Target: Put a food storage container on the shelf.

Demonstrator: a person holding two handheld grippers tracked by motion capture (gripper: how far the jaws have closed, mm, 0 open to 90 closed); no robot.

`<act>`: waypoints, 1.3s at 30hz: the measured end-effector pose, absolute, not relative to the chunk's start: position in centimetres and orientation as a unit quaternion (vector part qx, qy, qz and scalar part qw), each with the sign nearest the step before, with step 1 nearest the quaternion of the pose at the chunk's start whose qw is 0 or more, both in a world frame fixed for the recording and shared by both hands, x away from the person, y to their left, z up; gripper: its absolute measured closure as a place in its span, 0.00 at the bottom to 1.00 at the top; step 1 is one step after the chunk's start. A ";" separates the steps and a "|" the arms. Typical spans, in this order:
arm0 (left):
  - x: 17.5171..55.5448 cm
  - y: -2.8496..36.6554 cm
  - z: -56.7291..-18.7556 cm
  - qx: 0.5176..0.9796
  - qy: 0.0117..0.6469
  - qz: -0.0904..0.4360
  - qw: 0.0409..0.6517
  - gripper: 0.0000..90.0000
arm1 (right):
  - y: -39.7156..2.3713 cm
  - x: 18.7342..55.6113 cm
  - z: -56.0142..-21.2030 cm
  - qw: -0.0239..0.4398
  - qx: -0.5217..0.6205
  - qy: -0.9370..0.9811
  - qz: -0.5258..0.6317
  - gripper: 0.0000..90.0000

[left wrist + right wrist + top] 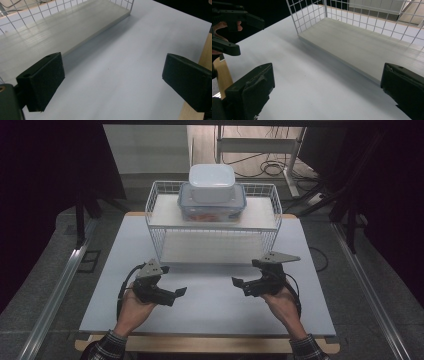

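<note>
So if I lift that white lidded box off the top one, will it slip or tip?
The white box looks like smooth, rigid plastic, so probably slippery. It sits flat on the clear container, so it likely lifts without tipping. Weight is unclear.

A white bench (210, 300) carries a wire rack (155, 240) with two shelves, standing at its far half. On the upper shelf sits a clear box with a blue lid (212, 205), something orange inside it, and a smaller white box (211, 182) is stacked on top of that lid. The lower shelf is bare. Nearer the person, the left gripper (181, 292) and the right gripper (237, 282) hang just above the bench in front of the rack, well apart, each held in a hand, their jaws pointing inward toward each other.
</note>
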State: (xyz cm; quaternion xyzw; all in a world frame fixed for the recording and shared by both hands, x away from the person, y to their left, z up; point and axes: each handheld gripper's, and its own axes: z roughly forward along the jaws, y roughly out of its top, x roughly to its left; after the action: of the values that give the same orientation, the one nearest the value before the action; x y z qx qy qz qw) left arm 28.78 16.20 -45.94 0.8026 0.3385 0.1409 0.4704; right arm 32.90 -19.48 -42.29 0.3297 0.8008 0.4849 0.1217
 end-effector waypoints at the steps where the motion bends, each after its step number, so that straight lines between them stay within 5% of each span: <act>1: 28.8 16.2 -45.9 0.803 0.339 0.141 0.470 0.04 | -19.5 32.8 -42.3 0.121 0.329 0.802 0.484 0.00; 39: 25.8 19.5 -48.8 0.788 0.382 0.160 0.456 0.05 | -23.5 30.0 -44.9 0.136 0.350 0.800 0.468 0.00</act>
State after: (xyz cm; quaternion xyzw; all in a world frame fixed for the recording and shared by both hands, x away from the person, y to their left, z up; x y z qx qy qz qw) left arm 25.77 19.48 -48.77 0.7877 0.3820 0.1599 0.4562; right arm 29.96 -23.49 -44.86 0.3503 0.8000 0.4679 0.1356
